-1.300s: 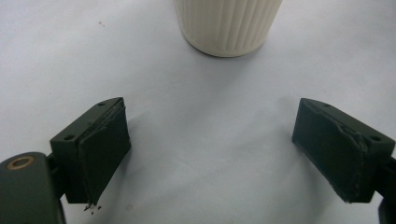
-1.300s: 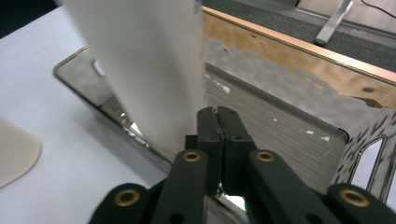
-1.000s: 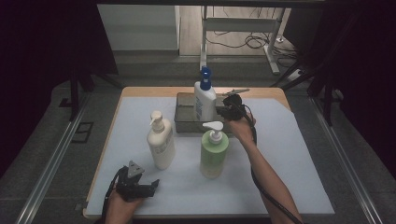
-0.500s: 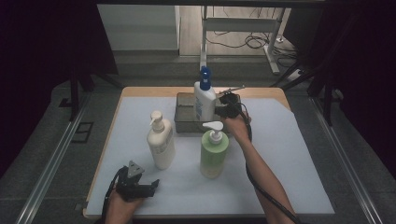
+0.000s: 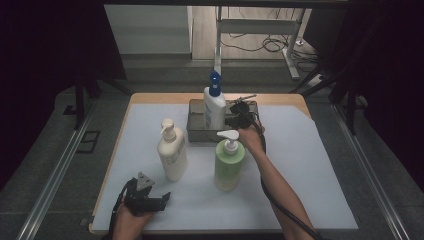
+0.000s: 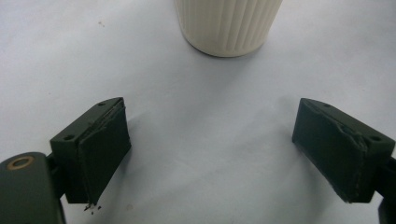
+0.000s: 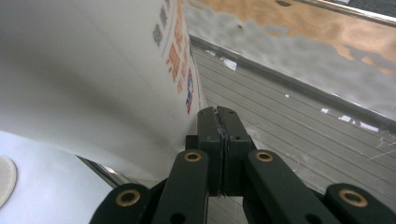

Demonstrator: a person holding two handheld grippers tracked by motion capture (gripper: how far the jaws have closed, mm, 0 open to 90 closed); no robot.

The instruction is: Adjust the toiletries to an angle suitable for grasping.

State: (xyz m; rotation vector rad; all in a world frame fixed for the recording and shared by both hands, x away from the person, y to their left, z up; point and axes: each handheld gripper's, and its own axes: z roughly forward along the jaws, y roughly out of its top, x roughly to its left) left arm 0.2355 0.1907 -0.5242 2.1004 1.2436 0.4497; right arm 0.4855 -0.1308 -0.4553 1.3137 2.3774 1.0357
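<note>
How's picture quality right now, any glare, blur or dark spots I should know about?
High view: dim, surroundings nearly black, the white mat evenly lit. Left gripper view: sharp, soft shadows beneath the open left claw. Right gripper view: white bottle close and blurred, blotchy reflections on the metal tray wall, right claw sharp.

A white bottle (image 5: 214, 107) with a blue pump top stands upright in a shallow metal tray (image 5: 196, 131) at the far middle of the table — toward the tray's left half. In the right gripper view its white wall (image 7: 93, 79) carries orange print and looms close — its base on the tray's ribbed floor.
</note>
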